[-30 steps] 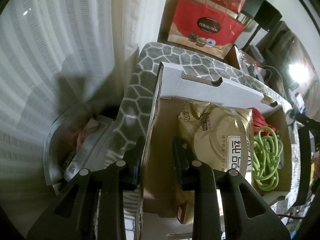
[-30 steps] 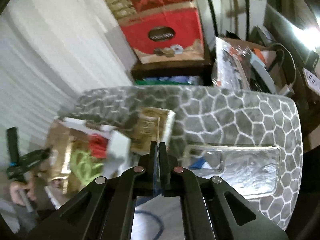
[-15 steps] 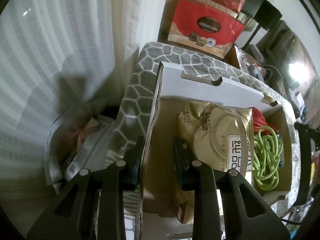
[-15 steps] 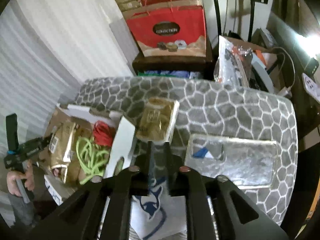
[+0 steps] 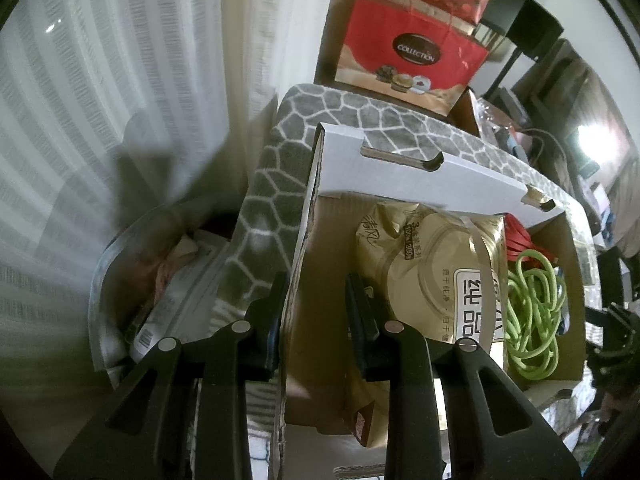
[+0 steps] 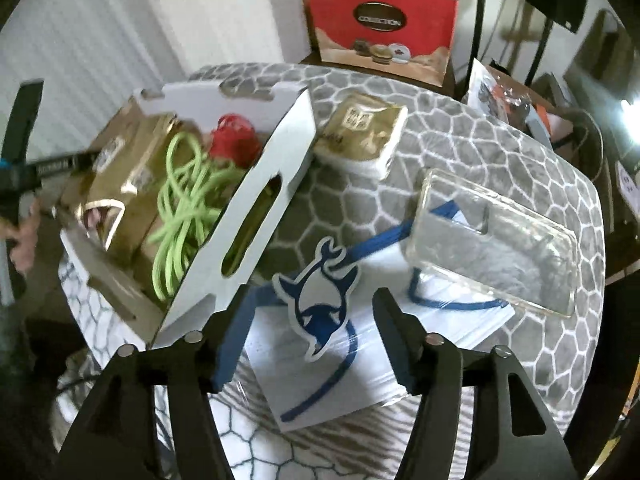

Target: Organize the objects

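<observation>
A cardboard box [image 5: 420, 176] [image 6: 256, 184] stands on a grey honeycomb-patterned table [image 6: 480, 136]. It holds a gold tissue pack [image 5: 436, 264], a green cord [image 5: 536, 312] [image 6: 184, 200] and something red [image 6: 232, 140]. My left gripper [image 5: 316, 300] straddles the box's near left wall, its fingers apart and the wall between them. My right gripper [image 6: 308, 300] is open and empty above a white pack with a blue whale logo [image 6: 320, 320]. A small gold tissue pack [image 6: 360, 132] and a clear plastic tray [image 6: 492, 240] lie beside it.
A red "Collection" gift bag [image 5: 408, 56] [image 6: 380, 28] stands behind the table. White curtains hang at the left. A bin with papers [image 5: 160, 280] sits below the table's left edge. Clutter and cables lie at the far right.
My right gripper has opened from shut and drawn back and left, so the whale pack now lies below its fingers. The left gripper has not moved.
</observation>
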Available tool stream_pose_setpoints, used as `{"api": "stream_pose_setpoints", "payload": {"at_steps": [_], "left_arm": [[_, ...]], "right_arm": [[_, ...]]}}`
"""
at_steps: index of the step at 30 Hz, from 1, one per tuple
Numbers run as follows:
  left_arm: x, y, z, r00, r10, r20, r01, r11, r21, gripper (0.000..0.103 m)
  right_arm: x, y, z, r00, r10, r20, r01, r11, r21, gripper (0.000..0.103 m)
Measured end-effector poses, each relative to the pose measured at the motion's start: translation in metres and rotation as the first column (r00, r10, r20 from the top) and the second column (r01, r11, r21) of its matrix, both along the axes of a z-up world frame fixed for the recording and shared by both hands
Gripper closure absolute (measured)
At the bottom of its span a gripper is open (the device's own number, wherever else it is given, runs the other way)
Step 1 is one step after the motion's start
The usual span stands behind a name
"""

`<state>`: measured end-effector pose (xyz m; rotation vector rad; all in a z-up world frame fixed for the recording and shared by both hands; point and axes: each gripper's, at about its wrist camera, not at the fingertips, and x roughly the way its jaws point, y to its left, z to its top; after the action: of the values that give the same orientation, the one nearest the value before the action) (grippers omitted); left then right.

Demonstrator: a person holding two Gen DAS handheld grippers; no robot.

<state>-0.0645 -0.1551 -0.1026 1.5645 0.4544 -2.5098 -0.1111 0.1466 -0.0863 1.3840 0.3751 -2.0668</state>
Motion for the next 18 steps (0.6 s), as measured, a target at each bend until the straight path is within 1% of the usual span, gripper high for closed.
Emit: {"api": "stream_pose_setpoints", "payload": {"at_steps": [3, 7, 9, 11, 13, 14, 15, 18], "left_arm": [[0.0, 0.0, 0.0, 1.0, 0.001, 0.0, -0.001, 1.0, 0.001, 0.078], [0.0, 0.0, 0.0, 1.0, 0.0, 0.001, 0.0, 1.0, -0.001, 0.078], [0.0, 0.0, 0.0, 1.0, 0.0, 0.001, 0.0, 1.0, -0.001, 0.078], [0.0, 0.0, 0.0, 1.0, 0.0, 0.001, 0.0, 1.0, 0.001, 0.078], [0.0, 0.0, 0.0, 1.0, 0.0, 0.001, 0.0, 1.0, -0.001, 0.078], [0.0, 0.0, 0.0, 1.0, 0.001, 0.0, -0.001, 1.0, -0.001, 0.078], [0.0, 0.0, 0.0, 1.0, 0.001, 0.0, -0.001, 1.0, 0.0, 0.078], [0.0, 0.0, 0.0, 1.0, 0.001, 0.001, -0.001, 1.0, 0.0, 0.078]], "right_arm": [[0.003, -0.004, -0.006, 1.0, 0.004, -0.017, -0.004, 0.999, 0.033, 0.039], [0.004, -0.006, -0.014, 1.0, 0.006, -0.009, -0.006, 1.0, 0.025, 0.039], [0.004, -0.009, -0.016, 1.0, 0.015, -0.026, -0.014, 0.999, 0.039, 0.04], [0.004, -0.008, -0.017, 0.999, 0.016, -0.03, -0.015, 0.999, 0.031, 0.042], [0.003, -0.008, -0.019, 1.0, 0.01, -0.029, -0.009, 0.999, 0.036, 0.048], [0.003, -0.008, -0.02, 0.999, 0.013, -0.033, -0.012, 0.999, 0.04, 0.059], [0.003, -0.008, -0.02, 0.999, 0.019, -0.032, -0.018, 0.999, 0.037, 0.068], [0.0, -0.002, -0.018, 1.0, 0.011, 0.007, -0.011, 1.0, -0.007, 0.068]]}}
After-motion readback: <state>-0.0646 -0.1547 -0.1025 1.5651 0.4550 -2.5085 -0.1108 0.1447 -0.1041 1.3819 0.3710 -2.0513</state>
